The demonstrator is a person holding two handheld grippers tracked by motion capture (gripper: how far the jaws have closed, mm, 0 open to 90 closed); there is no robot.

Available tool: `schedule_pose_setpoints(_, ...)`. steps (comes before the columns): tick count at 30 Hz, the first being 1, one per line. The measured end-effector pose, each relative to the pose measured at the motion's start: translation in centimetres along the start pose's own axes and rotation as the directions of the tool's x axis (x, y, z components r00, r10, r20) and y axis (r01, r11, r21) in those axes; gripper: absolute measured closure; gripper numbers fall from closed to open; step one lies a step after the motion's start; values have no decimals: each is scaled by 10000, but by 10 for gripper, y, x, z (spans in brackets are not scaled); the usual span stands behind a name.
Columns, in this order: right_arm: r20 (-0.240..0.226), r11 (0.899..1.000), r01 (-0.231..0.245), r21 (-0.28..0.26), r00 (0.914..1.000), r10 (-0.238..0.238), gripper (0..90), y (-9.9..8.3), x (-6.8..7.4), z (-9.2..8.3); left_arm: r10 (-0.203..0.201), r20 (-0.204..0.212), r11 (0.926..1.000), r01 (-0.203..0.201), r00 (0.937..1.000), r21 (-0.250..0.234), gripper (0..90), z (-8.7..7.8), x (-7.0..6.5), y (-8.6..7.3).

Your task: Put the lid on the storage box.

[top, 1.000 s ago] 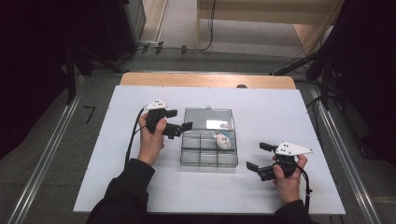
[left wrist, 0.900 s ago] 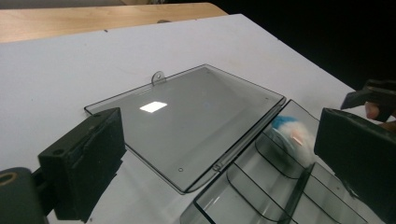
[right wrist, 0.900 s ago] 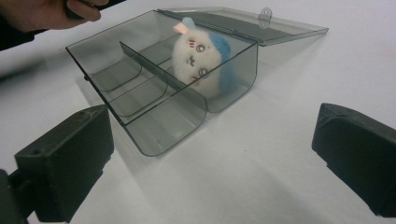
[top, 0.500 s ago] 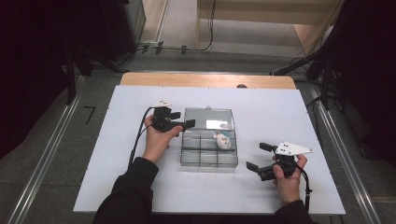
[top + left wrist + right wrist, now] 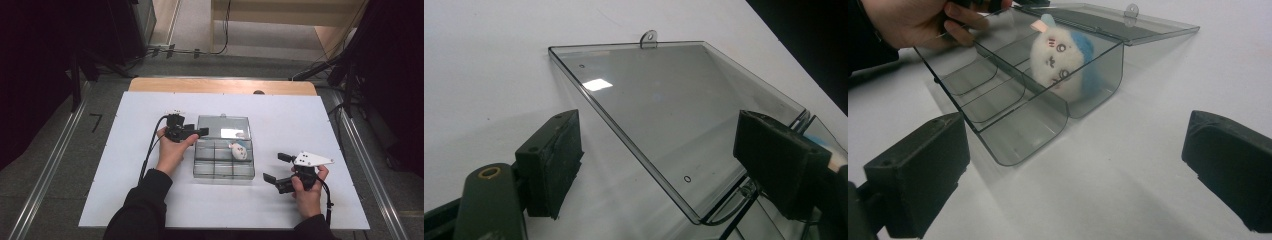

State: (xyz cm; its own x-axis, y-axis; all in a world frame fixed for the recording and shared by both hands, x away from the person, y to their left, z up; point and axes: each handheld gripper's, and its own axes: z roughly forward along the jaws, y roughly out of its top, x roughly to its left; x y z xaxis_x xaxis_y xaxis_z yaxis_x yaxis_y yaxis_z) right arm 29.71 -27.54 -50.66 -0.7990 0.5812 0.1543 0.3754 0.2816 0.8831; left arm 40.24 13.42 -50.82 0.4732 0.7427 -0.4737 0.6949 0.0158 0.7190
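A clear plastic compartment box [image 5: 215,162] sits mid-table with its lid [image 5: 222,125] swung open and lying flat behind it. A white and blue plush toy [image 5: 239,150] lies in a right-hand compartment, and it looks close in the right gripper view, plush toy [image 5: 1060,60]. My left gripper [image 5: 197,134] is at the lid's left edge. In the left gripper view its jaws have just been closing; the left gripper [image 5: 664,170] straddles the lid [image 5: 674,110] near a corner, and the pads are not touching it. My right gripper [image 5: 275,167] rests open right of the box [image 5: 1013,115], nothing between its fingers [image 5: 1233,165].
The white tabletop [image 5: 125,165] has free room left, right and in front of the box. A wooden strip [image 5: 220,86] runs along its far edge. The left gripper's black cable [image 5: 149,152] trails back beside the forearm. Cables lie on the floor beyond the table.
My left gripper has moved down and to the right, up to the lid's left edge, with its jaws narrower than before. The right gripper and the box have stayed put.
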Motion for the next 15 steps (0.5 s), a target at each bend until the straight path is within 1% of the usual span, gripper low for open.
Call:
schedule_pose_setpoints(4,16,10000,21,-43,10000,-21,0,0,0,0,23,6,10000,-23,10000,72,204,1,-1,-1)
schedule_pose_setpoints(7,64,9999,99,-86,9999,-98,0,0,0,-1,124,29,9997,-124,9999,199,210,4,-3,-3)
schedule_pose_setpoints(9,117,9999,117,-75,9999,-116,0,0,1,-1,181,28,9997,-182,9998,166,222,4,-4,-4)
schedule_pose_setpoints(10,145,9998,185,-68,9997,-184,0,0,1,-1,160,65,9997,-161,9999,175,222,4,-4,-4)
schedule_pose_setpoints(13,188,9998,170,-81,9997,-169,0,1,2,-2,97,234,9999,-100,9997,126,221,3,-2,-4)
schedule_pose_setpoints(15,234,9998,184,-93,9996,-181,0,1,2,-2,85,235,9999,-88,9997,120,220,3,-2,-4)
